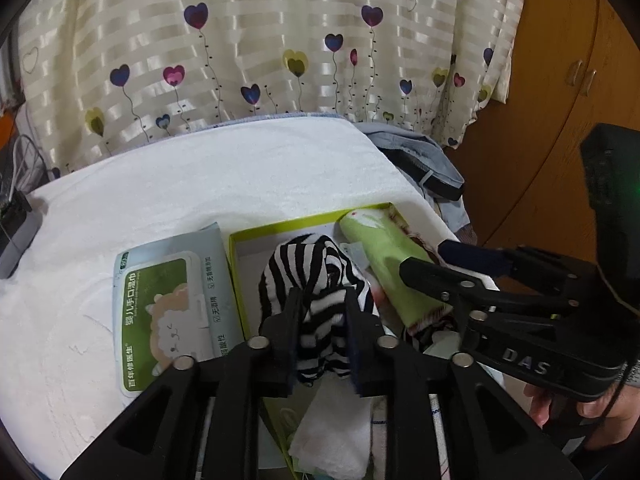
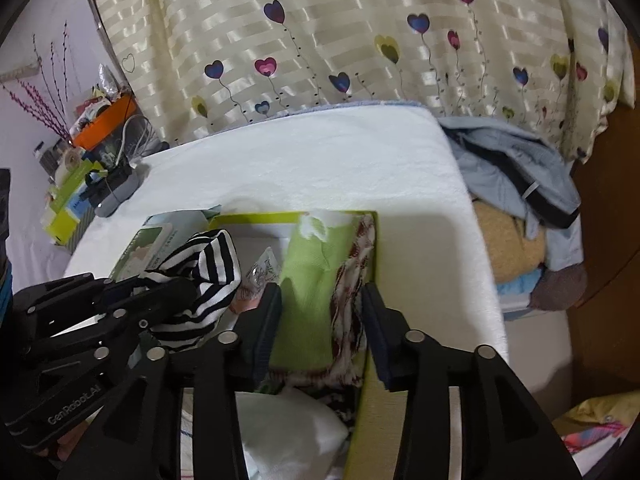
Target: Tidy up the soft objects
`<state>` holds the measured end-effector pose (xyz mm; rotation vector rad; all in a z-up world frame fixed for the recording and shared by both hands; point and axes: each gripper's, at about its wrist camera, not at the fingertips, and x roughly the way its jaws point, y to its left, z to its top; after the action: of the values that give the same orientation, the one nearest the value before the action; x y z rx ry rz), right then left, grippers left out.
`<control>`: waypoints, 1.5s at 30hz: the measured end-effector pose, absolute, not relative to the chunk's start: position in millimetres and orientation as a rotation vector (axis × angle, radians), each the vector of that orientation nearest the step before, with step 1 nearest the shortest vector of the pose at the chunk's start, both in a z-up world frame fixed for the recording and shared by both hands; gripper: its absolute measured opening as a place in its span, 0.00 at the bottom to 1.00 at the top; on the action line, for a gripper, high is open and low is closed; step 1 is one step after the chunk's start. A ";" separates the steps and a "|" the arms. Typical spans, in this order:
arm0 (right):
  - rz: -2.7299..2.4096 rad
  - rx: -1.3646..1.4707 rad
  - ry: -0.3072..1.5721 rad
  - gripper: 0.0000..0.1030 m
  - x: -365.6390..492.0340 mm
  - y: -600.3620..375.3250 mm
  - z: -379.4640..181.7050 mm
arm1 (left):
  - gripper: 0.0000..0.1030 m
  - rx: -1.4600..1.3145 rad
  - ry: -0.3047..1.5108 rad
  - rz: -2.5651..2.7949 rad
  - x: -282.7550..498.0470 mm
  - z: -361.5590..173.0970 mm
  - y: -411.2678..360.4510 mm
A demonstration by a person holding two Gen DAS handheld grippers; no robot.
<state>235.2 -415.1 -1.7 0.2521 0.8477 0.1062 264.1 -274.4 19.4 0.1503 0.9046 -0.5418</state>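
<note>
A black-and-white striped sock (image 1: 316,268) bulges above my left gripper (image 1: 323,300) and narrows between its pads, which press on it from both sides. It hangs over a yellow-green box (image 1: 280,226). A rolled green cloth (image 2: 308,272) with a red-and-white patterned edge lies along the box's right side. My right gripper (image 2: 320,294) straddles this roll. Its left pad touches the roll and its right pad stands just off the patterned edge. In the right wrist view the striped sock (image 2: 212,264) sticks out of the left gripper (image 2: 168,292). Folded white cloth (image 2: 288,428) fills the box's near end.
A pack of wet wipes (image 1: 168,308) lies left of the box on the white towel-covered surface (image 1: 200,180). Piled clothes (image 2: 512,168) sit off its right edge, beside a wooden cabinet (image 1: 560,100). A heart-print curtain (image 1: 280,40) hangs behind. Clutter (image 2: 80,184) stands far left.
</note>
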 end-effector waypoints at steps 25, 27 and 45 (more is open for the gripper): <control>0.124 0.222 0.677 0.45 134.6 -380.0 68.9 | 0.31 0.112 0.730 -0.494 172.2 74.9 -227.8; 0.121 0.214 0.672 0.45 126.4 -374.9 71.9 | 0.31 0.107 0.721 -0.498 161.8 78.5 -222.6; 0.126 0.145 0.640 0.45 63.6 -329.9 85.5 | 0.32 0.045 0.665 -0.511 98.4 86.4 -181.1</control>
<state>63.6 -329.9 85.5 0.1445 0.6401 0.1265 98.4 -181.1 86.4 0.0454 0.6647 -0.5114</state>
